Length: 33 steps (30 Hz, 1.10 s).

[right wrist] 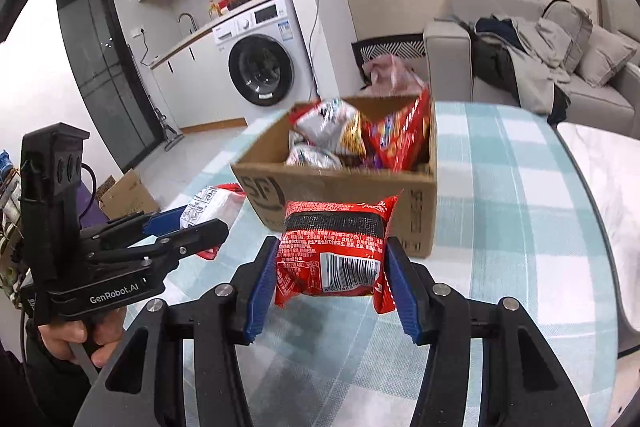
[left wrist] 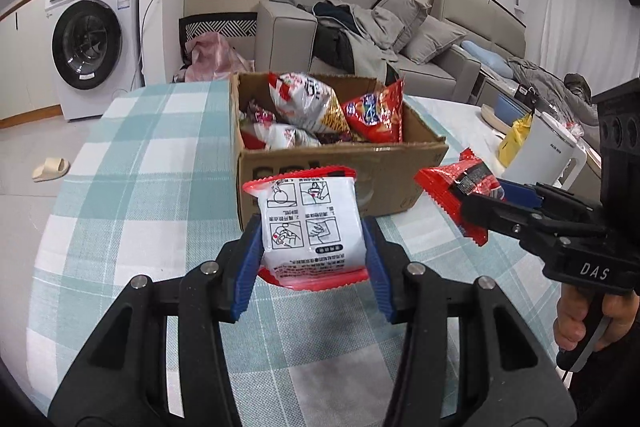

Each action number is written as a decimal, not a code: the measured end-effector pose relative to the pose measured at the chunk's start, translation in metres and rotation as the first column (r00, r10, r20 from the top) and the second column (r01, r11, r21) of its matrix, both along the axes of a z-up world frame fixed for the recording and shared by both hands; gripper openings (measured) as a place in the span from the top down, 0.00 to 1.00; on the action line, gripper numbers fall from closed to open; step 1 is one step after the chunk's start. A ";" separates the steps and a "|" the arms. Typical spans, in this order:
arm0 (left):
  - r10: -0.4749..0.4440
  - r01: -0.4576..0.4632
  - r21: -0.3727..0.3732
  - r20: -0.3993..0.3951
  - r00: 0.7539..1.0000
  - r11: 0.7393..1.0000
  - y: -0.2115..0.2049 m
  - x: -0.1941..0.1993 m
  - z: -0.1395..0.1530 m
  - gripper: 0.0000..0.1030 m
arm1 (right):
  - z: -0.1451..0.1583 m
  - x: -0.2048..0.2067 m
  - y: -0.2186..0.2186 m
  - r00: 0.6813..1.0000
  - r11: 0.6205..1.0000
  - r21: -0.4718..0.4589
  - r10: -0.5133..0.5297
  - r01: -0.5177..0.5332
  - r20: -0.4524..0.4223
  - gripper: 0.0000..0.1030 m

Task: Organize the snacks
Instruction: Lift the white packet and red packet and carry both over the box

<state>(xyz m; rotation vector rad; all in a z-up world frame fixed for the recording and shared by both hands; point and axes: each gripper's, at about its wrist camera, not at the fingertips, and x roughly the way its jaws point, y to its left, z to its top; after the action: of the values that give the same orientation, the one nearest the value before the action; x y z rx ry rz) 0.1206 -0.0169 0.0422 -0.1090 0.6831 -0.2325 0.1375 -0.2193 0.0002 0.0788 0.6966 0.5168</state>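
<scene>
Your left gripper (left wrist: 314, 247) is clamped on a white snack packet (left wrist: 310, 223) with red sealed edges and 4 printed instruction panels; its blue finger pads (left wrist: 250, 267) press on the packet's 2 sides, and the packet is lifted clear of the tablecloth. Your right gripper (right wrist: 330, 267) is clamped likewise on a red snack packet (right wrist: 334, 247) bearing a black band and a barcode, with a blue pad against each side, and this packet also hangs above the table. Directly ahead of both packets stands an open cardboard box (left wrist: 340, 171), resting on the table (left wrist: 132, 163) under a teal-and-white checked cloth. Inside the box lie several snack bags: a white-and-red bag (left wrist: 304, 99) stands tall at the middle, a red bag (left wrist: 376, 115) leans against the right wall as the left wrist view shows it, and smaller packets fill the space below them. In the left wrist view your right gripper (left wrist: 468, 211) appears at the right edge, just beside the box's near right corner, and your right hand (left wrist: 580, 315) grips its handle. In the right wrist view your left gripper (right wrist: 200, 223) appears at the left edge with the white packet's end showing between its fingers, and your left hand (right wrist: 80, 339) holds its handle. A white electric kettle (left wrist: 544, 151) stands on the table to the right of the box, well apart from it. Beyond the table are a washing machine (left wrist: 92, 47) and a grey sofa (left wrist: 420, 39) heaped with clothes.
</scene>
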 end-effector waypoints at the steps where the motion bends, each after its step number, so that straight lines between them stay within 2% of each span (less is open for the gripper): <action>1: 0.001 -0.001 0.001 0.008 1.000 1.000 0.000 0.000 0.004 0.56 | 0.004 0.000 0.000 1.000 1.000 0.004 0.000 0.000 0.005 0.49; 6: 0.003 -0.004 0.012 0.033 0.999 1.000 -0.001 0.004 0.022 0.56 | 0.020 0.005 -0.002 0.999 1.000 0.018 -0.003 0.002 0.033 0.49; 16: 0.014 -0.016 0.030 0.063 0.998 0.999 -0.003 0.021 0.044 0.56 | 0.032 0.022 0.006 0.999 1.000 0.025 0.003 -0.005 0.054 0.49; 22: 0.012 -0.015 0.040 0.073 0.997 0.999 -0.006 0.037 0.053 0.56 | 0.035 0.035 0.003 0.998 0.999 0.038 -0.014 0.012 0.058 0.49; 33: 0.023 -0.027 0.050 0.071 0.997 0.998 -0.007 0.074 0.053 0.56 | 0.032 0.065 0.004 0.998 0.998 0.049 -0.045 0.043 0.054 0.49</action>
<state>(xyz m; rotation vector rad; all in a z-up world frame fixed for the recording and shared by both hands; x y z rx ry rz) 0.1949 -0.0236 0.0952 -0.0600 0.6166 -0.1936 0.2023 -0.2154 0.0323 0.1243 0.6274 0.4918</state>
